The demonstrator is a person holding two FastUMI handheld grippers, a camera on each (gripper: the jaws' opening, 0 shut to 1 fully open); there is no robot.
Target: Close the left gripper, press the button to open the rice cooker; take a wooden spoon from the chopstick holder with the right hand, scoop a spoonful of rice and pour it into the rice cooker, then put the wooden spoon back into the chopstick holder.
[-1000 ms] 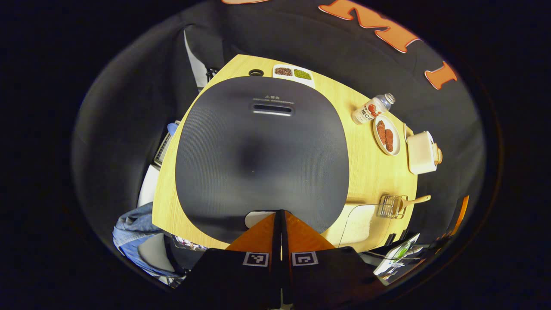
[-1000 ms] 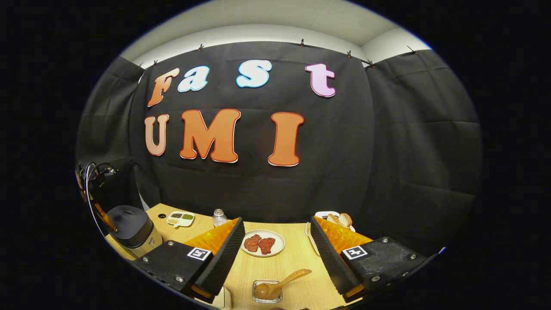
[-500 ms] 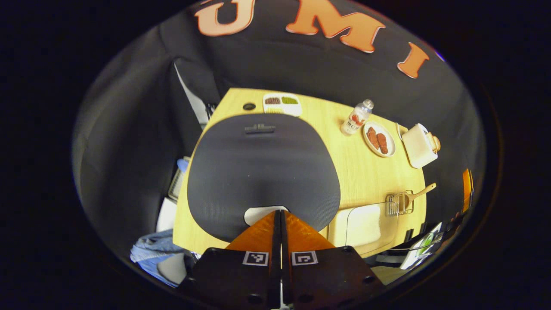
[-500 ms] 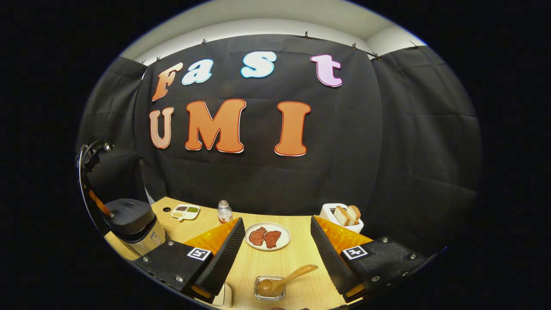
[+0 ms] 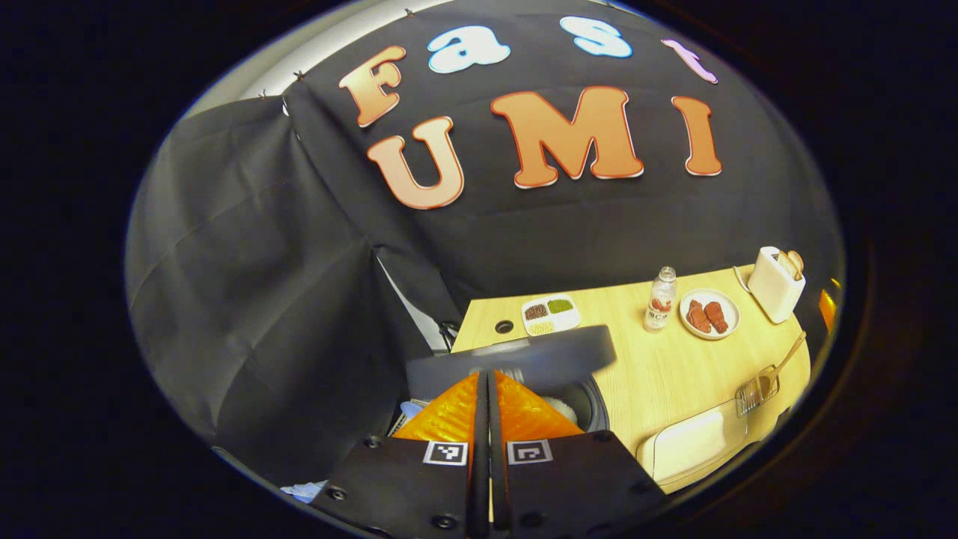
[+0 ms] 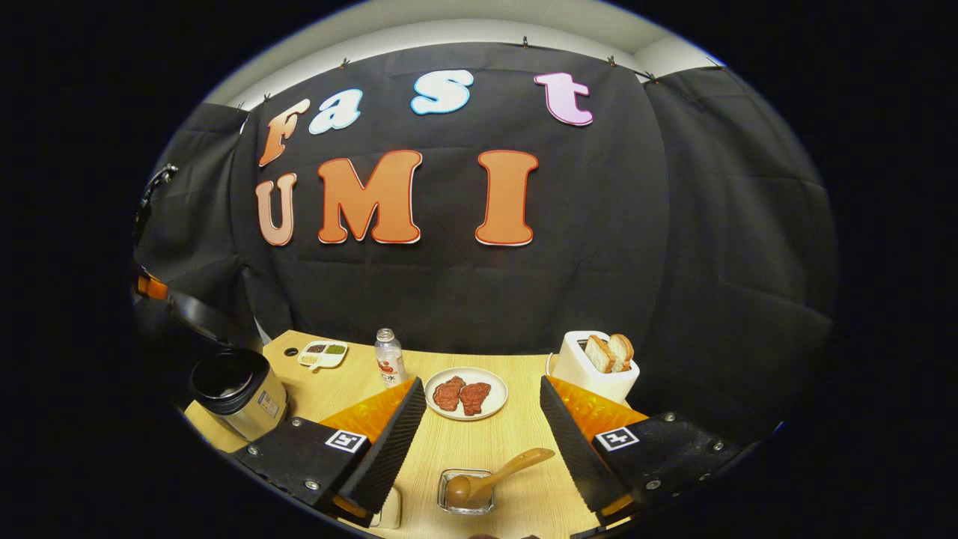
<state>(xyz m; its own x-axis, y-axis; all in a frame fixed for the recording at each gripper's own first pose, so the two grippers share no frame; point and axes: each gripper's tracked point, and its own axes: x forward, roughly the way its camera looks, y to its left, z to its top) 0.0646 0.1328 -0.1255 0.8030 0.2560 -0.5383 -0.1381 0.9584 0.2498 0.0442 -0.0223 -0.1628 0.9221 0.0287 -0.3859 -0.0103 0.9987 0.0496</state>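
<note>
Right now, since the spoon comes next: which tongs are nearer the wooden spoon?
Right. The right tongs hang open just above the wooden spoon in its holder. The left tongs are shut over the rice cooker, across the table.

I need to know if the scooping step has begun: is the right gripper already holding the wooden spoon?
No: the right gripper stands open above the wooden spoon, which sits in the chopstick holder untouched.
</note>
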